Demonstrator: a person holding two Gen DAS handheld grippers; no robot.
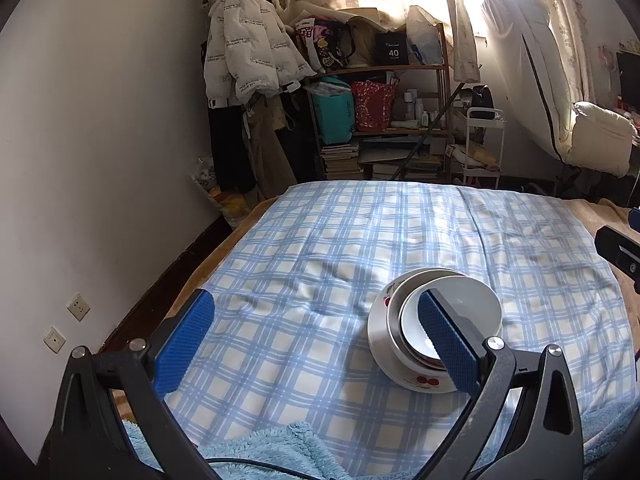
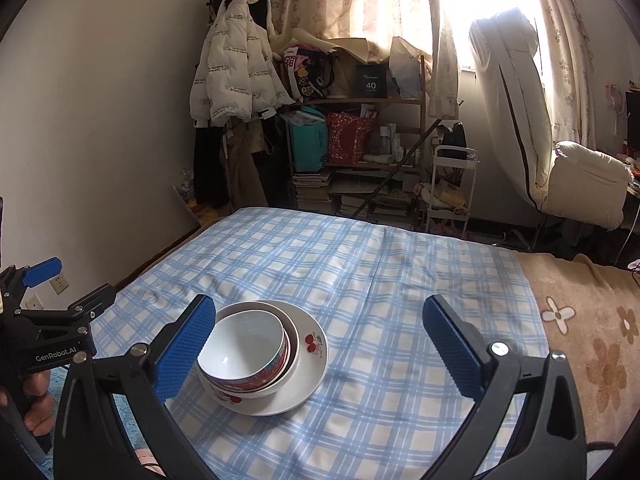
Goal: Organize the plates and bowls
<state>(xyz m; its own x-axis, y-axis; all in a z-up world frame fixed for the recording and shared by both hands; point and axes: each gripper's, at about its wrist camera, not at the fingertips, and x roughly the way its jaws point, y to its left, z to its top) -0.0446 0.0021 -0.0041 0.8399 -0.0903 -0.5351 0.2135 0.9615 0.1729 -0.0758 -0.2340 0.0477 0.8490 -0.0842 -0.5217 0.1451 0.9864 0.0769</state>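
- Looking along the left gripper (image 1: 316,336) in the left wrist view, its two blue-padded fingers (image 1: 184,344) stand wide apart with nothing between them.
- The stack of dishes sits on the blue checked sheet (image 1: 320,248) of the bed, low and to the right in this view, partly behind the right-hand pad.
- The white plate (image 1: 380,324) lies at the bottom, a cherry-patterned bowl (image 1: 416,380) rests on it, and a smaller white bowl (image 1: 460,304) is nested on top.
- The tip of the right gripper (image 1: 618,250) shows at the far right edge, well apart from the stack.
- A wooden shelf (image 1: 380,68) crowded with bags and books stands beyond the bed, with a white jacket (image 1: 248,48) hanging beside it.
- In the right wrist view, the right gripper (image 2: 320,344) is also spread wide and holds nothing.
- The plate (image 2: 308,376) with its cherry mark lies on the sheet (image 2: 400,280), just beside the left-hand pad; the cherry bowl (image 2: 240,394) sits on it and the red-banded white bowl (image 2: 240,348) sits inside that, all upright.
- The left gripper (image 2: 52,296) appears at the left edge, near the stack but not touching it, with the person's hand (image 2: 36,404) on its handle.
- A tan flowered blanket (image 2: 592,332) covers the bed to the right of the sheet.
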